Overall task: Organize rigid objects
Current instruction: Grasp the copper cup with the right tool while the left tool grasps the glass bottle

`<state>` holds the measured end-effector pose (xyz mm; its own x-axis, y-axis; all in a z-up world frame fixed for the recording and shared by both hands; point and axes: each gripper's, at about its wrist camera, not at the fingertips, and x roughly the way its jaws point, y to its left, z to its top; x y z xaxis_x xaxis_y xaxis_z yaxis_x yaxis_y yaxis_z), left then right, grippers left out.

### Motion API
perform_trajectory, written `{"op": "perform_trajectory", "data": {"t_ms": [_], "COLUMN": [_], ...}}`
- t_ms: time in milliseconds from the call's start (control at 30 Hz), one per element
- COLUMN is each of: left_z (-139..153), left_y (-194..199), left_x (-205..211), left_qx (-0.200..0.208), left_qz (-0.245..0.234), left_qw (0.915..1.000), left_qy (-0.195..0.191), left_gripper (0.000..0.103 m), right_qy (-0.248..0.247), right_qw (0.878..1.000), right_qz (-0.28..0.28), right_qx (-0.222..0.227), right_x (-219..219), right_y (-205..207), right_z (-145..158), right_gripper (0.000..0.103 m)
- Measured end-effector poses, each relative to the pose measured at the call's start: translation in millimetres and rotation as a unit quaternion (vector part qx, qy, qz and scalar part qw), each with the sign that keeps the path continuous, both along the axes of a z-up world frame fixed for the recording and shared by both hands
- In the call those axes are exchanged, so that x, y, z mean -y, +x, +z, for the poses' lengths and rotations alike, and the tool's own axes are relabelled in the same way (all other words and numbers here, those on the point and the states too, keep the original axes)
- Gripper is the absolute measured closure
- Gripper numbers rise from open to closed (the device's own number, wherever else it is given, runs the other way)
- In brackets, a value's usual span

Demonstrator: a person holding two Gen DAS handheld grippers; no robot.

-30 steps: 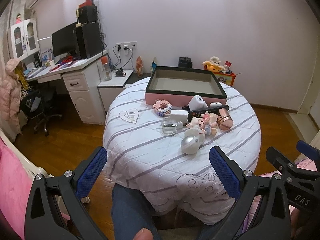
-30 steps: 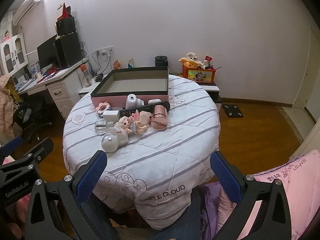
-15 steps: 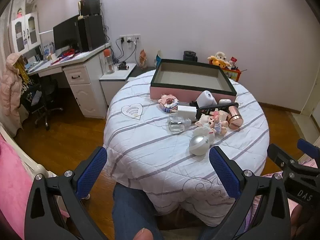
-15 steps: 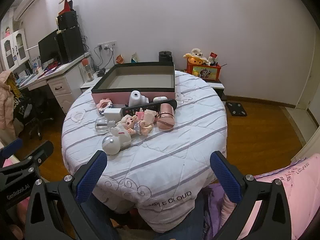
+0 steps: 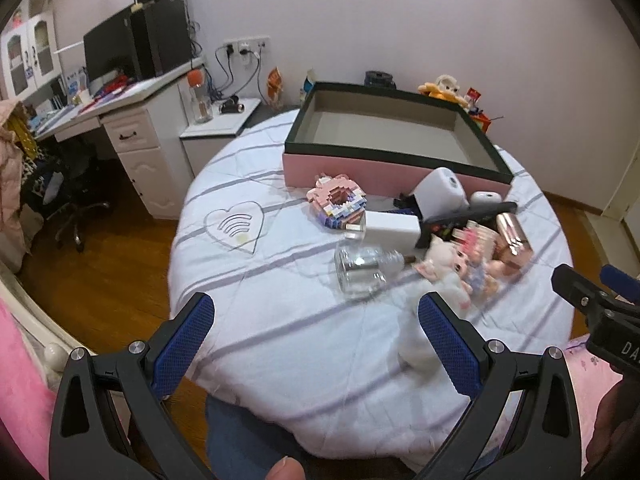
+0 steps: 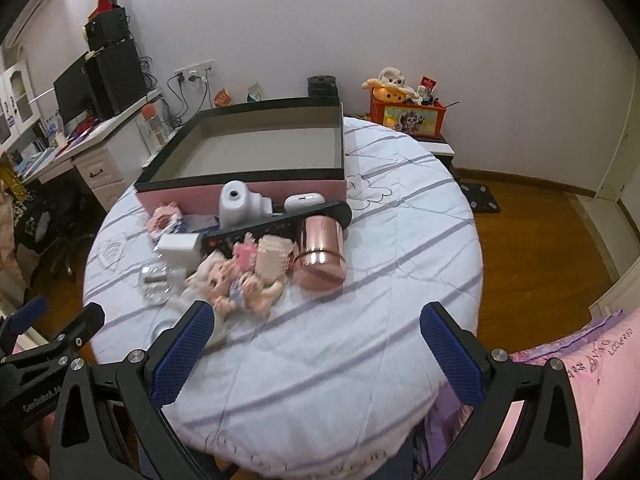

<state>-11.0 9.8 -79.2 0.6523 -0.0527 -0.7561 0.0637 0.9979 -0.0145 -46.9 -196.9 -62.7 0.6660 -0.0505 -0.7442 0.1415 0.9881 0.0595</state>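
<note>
A pink box with a dark rim (image 5: 344, 162) (image 6: 240, 184) stands empty at the far side of the round table (image 5: 304, 344) (image 6: 360, 340). In front of it lies a clutter: a pink block figure (image 5: 338, 200), a white charger (image 5: 392, 226), a glass jar (image 5: 360, 270), a white camera (image 6: 236, 204), a black remote (image 6: 276, 226), a doll (image 6: 232, 280), a rose-gold cylinder (image 6: 320, 256) and an earbud case (image 6: 304, 201). My left gripper (image 5: 316, 332) hangs open over the near table edge. My right gripper (image 6: 316, 336) is open too, just short of the doll.
A white desk (image 5: 132, 120) with a monitor and a chair (image 5: 72, 200) stand left of the table. An orange toy box (image 6: 408, 116) sits behind it by the wall. A person's knee (image 5: 240, 440) is under the near edge. Pink bedding (image 6: 592, 400) lies at right.
Both grippers have moved forward toward the table, so the clutter and the box now look larger and closer. Both stay open and nothing on the table has shifted.
</note>
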Motion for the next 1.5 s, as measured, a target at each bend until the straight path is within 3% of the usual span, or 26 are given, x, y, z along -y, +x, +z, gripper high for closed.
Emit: {"op": "perform_trajectory", "data": {"t_ms": [333,533,567,633,900,1133,1200,1300,1400,1467,1500], "left_z": [-25,-40,-42,-47,-60,-65,-65,-66,-64,-62,-61], "left_y": [52,69,71,77,93,97,97,95,89,85,84], "left_x": [18,32,33,36,43,39,38,37,39,44,46], "left_qx": [-0.027,-0.044,-0.046,-0.051,-0.065,-0.065,-0.061,-0.058,-0.054,-0.054,-0.054], "left_qz": [-0.02,-0.028,-0.028,-0.026,-0.023,-0.029,-0.035,-0.044,-0.058,-0.071,-0.073], "left_qw": [0.9994,0.9986,0.9985,0.9983,0.9976,0.997,0.9969,0.9963,0.9953,0.9941,0.9941], "left_qy": [0.0,0.009,0.01,0.011,0.008,-0.029,-0.035,-0.046,-0.055,-0.062,-0.06], "left_gripper": [0.0,0.0,0.0,0.0,0.0,0.0,0.0,0.006,0.02,0.035,0.036], "right_qy": [0.008,0.007,0.008,0.013,0.018,0.008,0.008,0.011,0.014,0.016,0.016], "right_qw": [1.0,0.999,0.999,0.999,0.997,0.997,0.997,0.997,0.997,0.997,0.997], "right_qz": [-0.007,-0.006,-0.006,-0.002,0.022,0.033,0.034,0.036,0.035,0.036,0.036], "right_qx": [-0.023,-0.041,-0.043,-0.048,-0.073,-0.07,-0.069,-0.067,-0.065,-0.064,-0.063], "right_x": [20,28,29,32,31,30,30,31,31,31,30], "right_y": [47,70,73,77,97,105,104,102,97,96,93], "right_z": [-23,-38,-40,-43,-60,-70,-69,-69,-68,-67,-66], "right_gripper": [0.001,0.006,0.008,0.02,0.032,0.056,0.056,0.056,0.056,0.056,0.056]}}
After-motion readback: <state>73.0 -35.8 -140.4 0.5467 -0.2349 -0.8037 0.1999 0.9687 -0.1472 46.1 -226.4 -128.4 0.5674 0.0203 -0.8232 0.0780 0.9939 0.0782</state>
